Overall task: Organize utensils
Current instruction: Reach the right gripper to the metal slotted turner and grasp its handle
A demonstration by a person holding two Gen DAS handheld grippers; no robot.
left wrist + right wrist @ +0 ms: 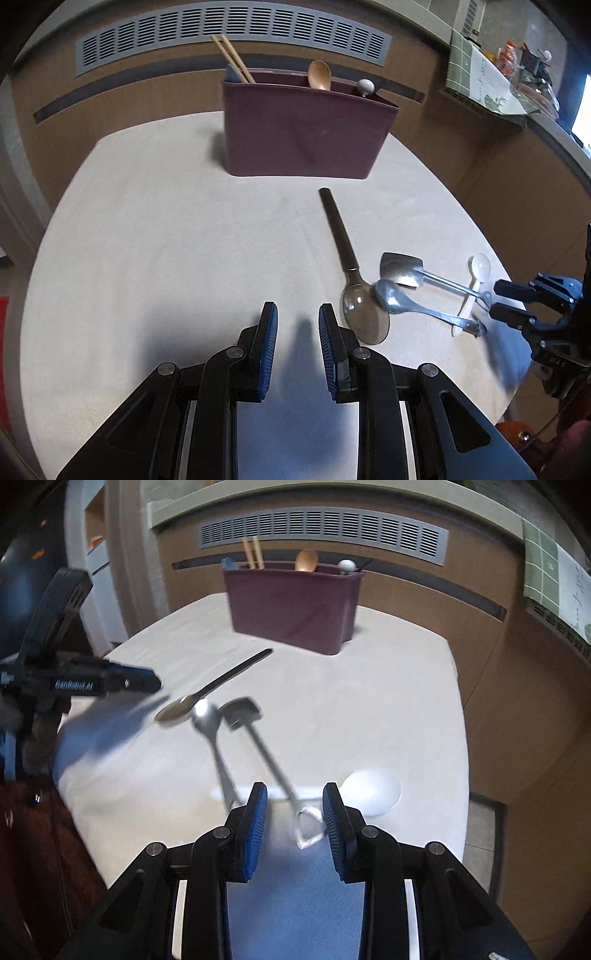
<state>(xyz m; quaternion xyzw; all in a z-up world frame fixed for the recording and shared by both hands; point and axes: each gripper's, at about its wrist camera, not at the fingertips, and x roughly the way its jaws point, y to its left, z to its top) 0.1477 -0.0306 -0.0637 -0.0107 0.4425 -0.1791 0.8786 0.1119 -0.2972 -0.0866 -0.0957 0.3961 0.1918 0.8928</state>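
Maroon caddy (303, 129) stood at the table's (147, 221) far edge, already holding chopsticks (232, 59), a wooden spoon (319, 75) and a white-knobbed piece. 4 utensils lay loose, near the right side: dark-handled spoon (354, 280), steel spoon (413, 304), small steel spatula (258, 738), white plastic spoon (373, 788). Right gripper (295, 814) was released, jaws straddling the spatula's looped handle end, probably lining up a grasp there. Left gripper (297, 332) was released too, empty, low over the cloth just beside the dark spoon's bowl.
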